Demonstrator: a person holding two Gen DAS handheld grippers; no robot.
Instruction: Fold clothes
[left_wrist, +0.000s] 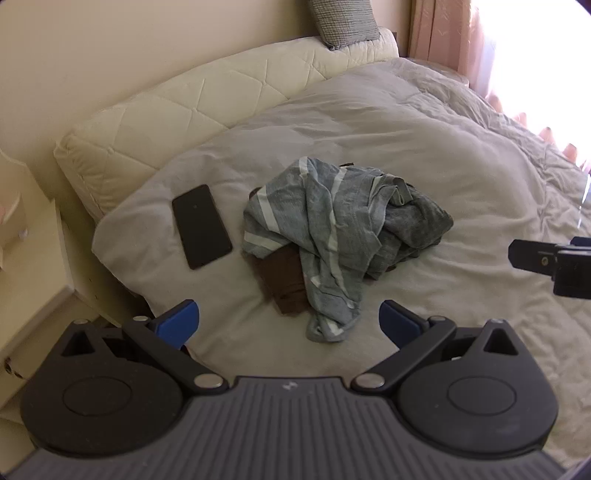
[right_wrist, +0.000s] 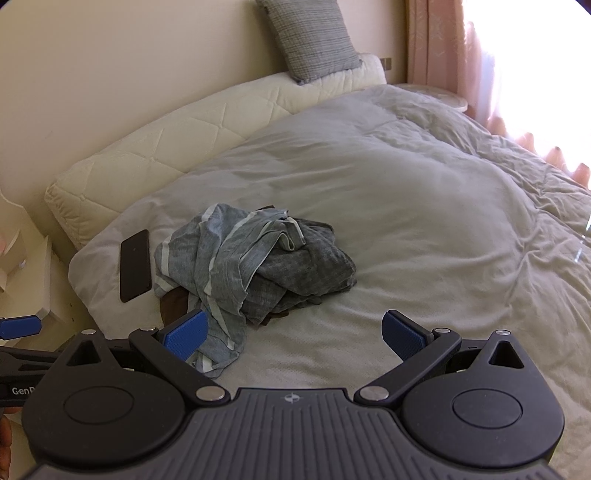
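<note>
The left gripper (left_wrist: 289, 320) is hovering spread wide and empty, with the crumpled grey striped garment (left_wrist: 332, 236) lying at its 12 o'clock on the bed (left_wrist: 424, 155). The right gripper (right_wrist: 293, 330) is likewise gaping, holding nothing, the garment sitting at its 11 o'clock. A black phone (left_wrist: 201, 226) is lying just beside the pile, at its 9 o'clock.

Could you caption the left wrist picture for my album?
Open left claw hovers before a crumpled clothes pile beside a phone.

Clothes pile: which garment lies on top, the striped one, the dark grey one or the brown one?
The blue-grey striped garment is draped over the others; the dark grey one bunches beside it and the brown one peeks out underneath.
</note>
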